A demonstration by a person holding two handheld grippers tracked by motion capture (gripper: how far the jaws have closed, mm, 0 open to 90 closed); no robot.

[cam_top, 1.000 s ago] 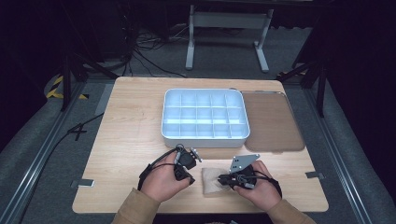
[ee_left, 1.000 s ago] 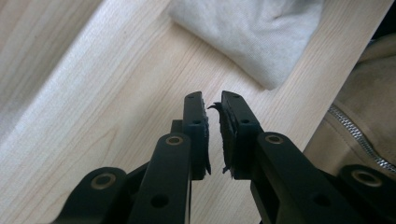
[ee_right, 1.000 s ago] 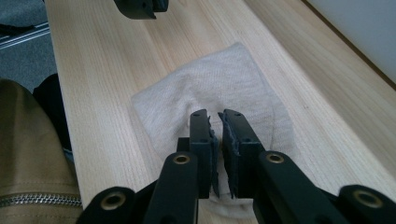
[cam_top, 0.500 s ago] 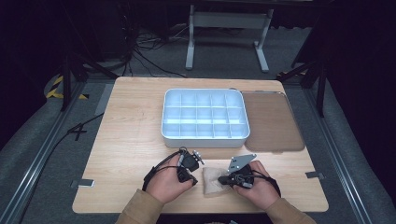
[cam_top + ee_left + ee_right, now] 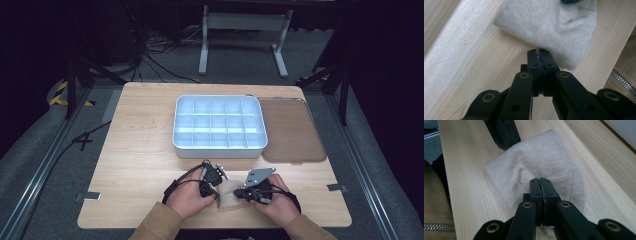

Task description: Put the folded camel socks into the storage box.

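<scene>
Both grippers have just closed: left gripper (image 5: pixel 539 53) pinches one edge of the small beige knit cloth (image 5: pixel 536 167), right gripper (image 5: pixel 540 182) the other. Cloth lies flat on the wooden table (image 5: pixel 140 165), near edge. Looks ready to lift or fold.

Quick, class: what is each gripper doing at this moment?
Left gripper: jaws just closed, pinching the edge of the beige cloth.
Right gripper: shut, pinching the cloth's other side.

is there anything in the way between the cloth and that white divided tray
Nothing visible. The beige cloth lies on the table near the front edge, pinched by the left gripper and the right gripper. Only bare wood separates it from the compartment tray.
</scene>
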